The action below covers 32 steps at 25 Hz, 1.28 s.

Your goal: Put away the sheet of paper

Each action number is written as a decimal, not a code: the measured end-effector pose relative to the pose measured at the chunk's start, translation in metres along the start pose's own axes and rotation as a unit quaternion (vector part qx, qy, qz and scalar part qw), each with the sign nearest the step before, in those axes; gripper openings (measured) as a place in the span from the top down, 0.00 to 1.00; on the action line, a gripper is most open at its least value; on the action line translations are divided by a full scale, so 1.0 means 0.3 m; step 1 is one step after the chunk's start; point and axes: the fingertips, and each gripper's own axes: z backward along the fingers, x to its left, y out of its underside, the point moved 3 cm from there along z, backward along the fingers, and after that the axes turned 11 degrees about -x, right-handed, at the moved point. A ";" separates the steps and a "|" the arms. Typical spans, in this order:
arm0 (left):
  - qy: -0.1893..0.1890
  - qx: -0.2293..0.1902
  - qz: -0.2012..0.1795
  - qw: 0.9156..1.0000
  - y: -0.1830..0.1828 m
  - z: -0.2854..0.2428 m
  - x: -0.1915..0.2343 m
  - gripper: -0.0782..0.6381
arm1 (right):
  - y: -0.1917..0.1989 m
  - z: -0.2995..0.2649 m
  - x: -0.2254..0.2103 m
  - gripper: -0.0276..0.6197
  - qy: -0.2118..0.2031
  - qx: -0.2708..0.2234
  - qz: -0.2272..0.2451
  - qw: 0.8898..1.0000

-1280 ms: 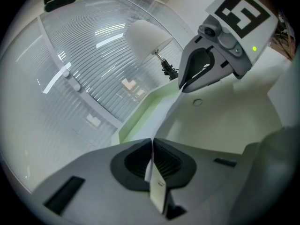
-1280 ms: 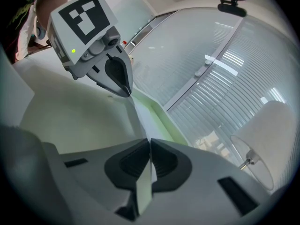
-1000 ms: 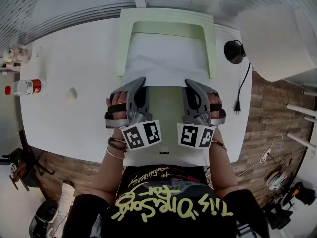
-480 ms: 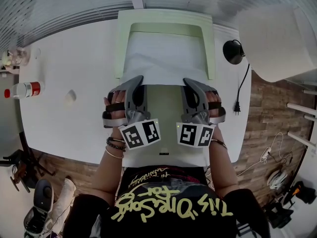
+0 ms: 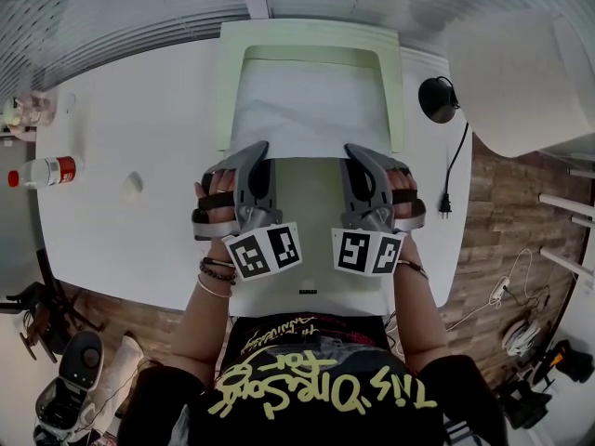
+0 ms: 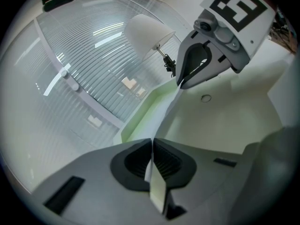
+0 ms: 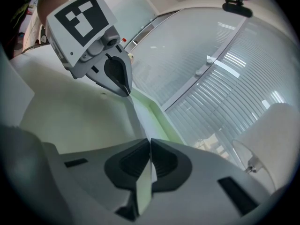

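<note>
- Left gripper (image 5: pixel 257 149) and right gripper (image 5: pixel 356 150): both are clenched on the near edge of the white sheet of paper (image 5: pixel 311 110), one towards each near corner. A thin strip of sheet shows pinched between each pair of pads.
- White sheet of paper: it is raised at its near edge. The rest lies inside the pale green plastic tray (image 5: pixel 396 82), with its far edge close to the tray's far wall.
- Step in hand, as judged: seating the sheet. Done well, both grippers advance level and together so the sheet slides flat without buckling. They let go only once it sits fully within the walls.
- Edges: raised green side walls run just beside both long edges of the sheet, leaving little sideways room.
- Open room: the bare white table (image 5: pixel 139 119) lies to the left. A black lamp base (image 5: pixel 439 97) with its cord stands near the tray's right wall.
</note>
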 end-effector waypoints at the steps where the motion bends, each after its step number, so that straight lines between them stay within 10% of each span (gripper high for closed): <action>1: 0.000 0.000 0.000 1.000 0.000 0.000 0.001 0.88 | 0.000 0.000 -0.001 0.94 -0.001 0.000 0.000 1.000; 32: -0.013 0.015 -0.029 0.999 0.026 -0.053 0.031 0.88 | 0.000 -0.062 -0.033 0.95 -0.003 0.004 0.016 1.000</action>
